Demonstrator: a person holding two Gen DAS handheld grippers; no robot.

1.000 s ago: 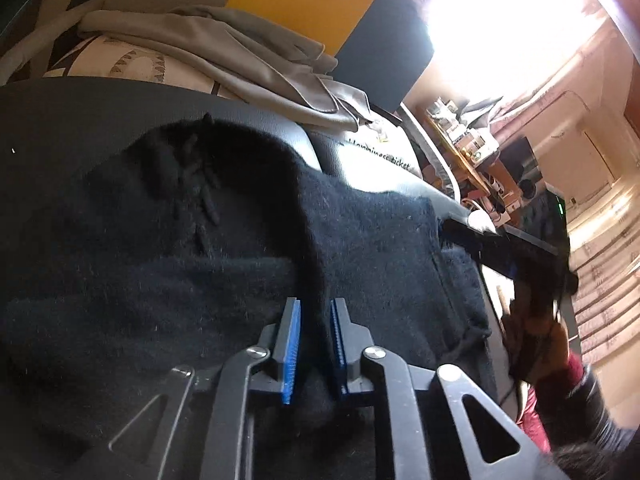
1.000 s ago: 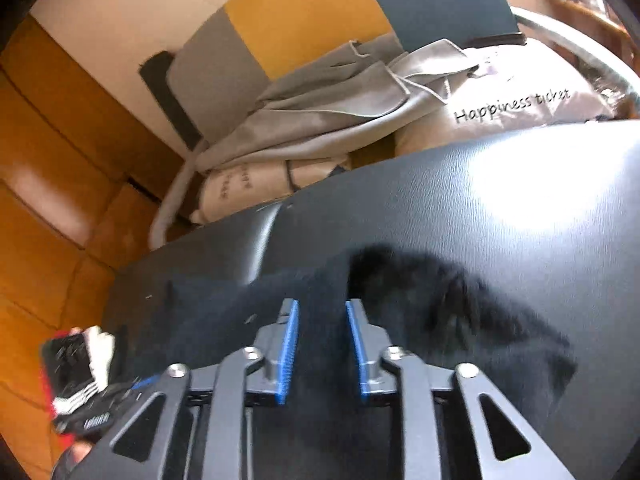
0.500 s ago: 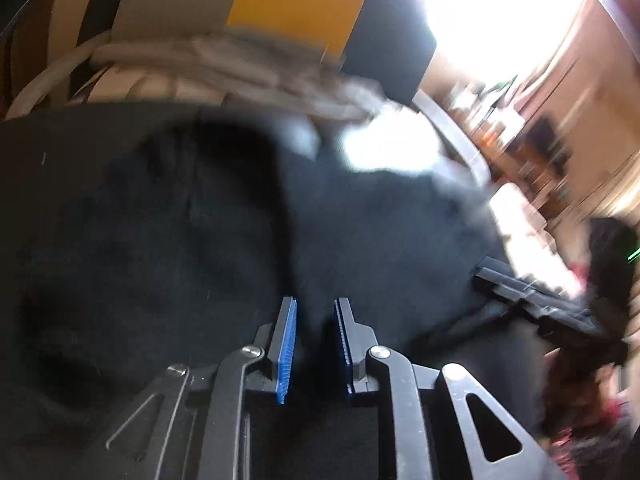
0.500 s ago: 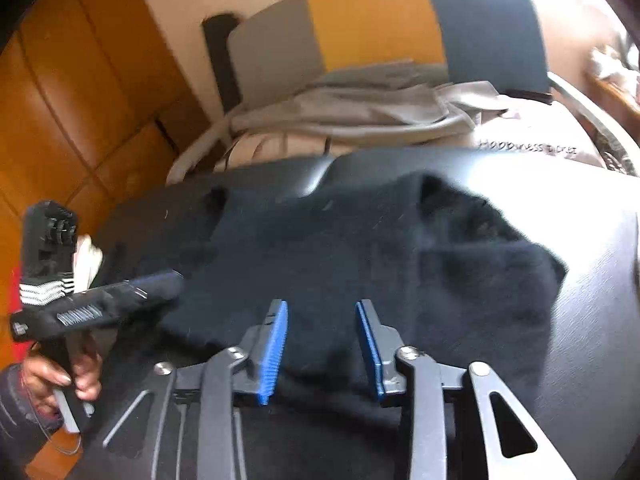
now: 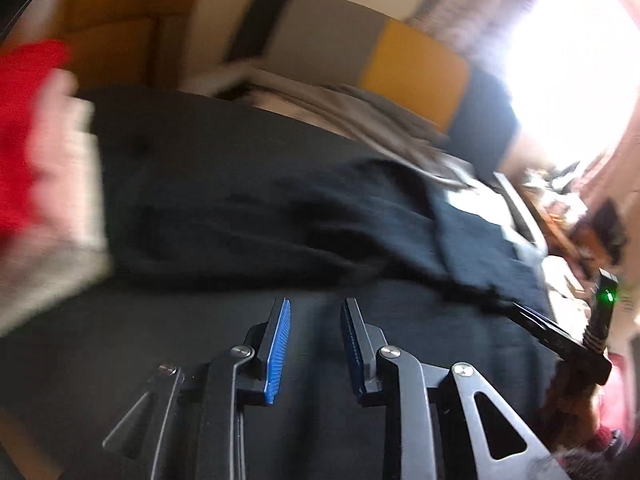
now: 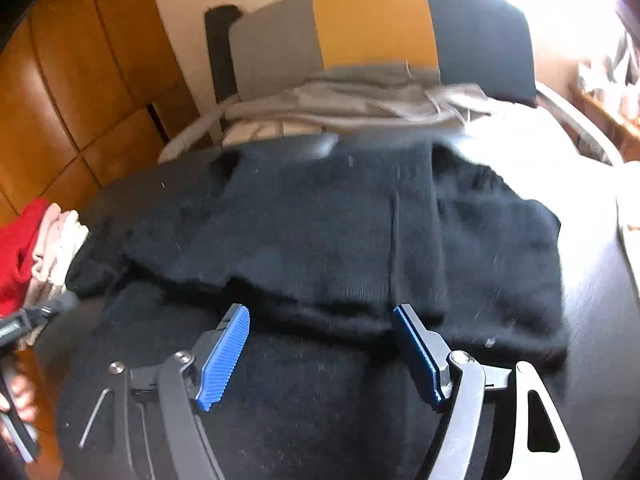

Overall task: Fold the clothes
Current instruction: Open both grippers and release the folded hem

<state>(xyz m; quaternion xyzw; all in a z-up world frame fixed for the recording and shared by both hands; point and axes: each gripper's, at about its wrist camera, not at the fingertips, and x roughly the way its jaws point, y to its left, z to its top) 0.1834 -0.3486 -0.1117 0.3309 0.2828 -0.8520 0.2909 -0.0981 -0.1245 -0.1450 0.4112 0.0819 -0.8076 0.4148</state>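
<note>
A black knit sweater (image 6: 340, 240) lies folded over itself on a black leather-like surface (image 6: 600, 320); the blurred left wrist view shows it as the sweater (image 5: 280, 220). My right gripper (image 6: 320, 316) hovers just in front of its near folded edge. Its jaws are opening wide and no cloth is between the blue pads (image 6: 224, 352). My left gripper (image 5: 314, 312) is back from the sweater's near-left edge. Its jaws are opening too, with nothing pinched. Each gripper appears at the edge of the other's view: the left gripper (image 6: 24, 320) and the right gripper (image 5: 560, 332).
A stack of folded red and pale clothes (image 6: 40, 248) sits at the left edge of the surface. Behind it, a grey garment (image 6: 360, 96) lies on a chair with grey, yellow and dark cushions (image 6: 372, 20). Wooden panelling (image 6: 80, 80) is on the left, a bright window on the right.
Both grippers have let go of the sweater fold and drawn back toward me, their jaws widening. The left one swung leftward, bringing the folded stack into its view.
</note>
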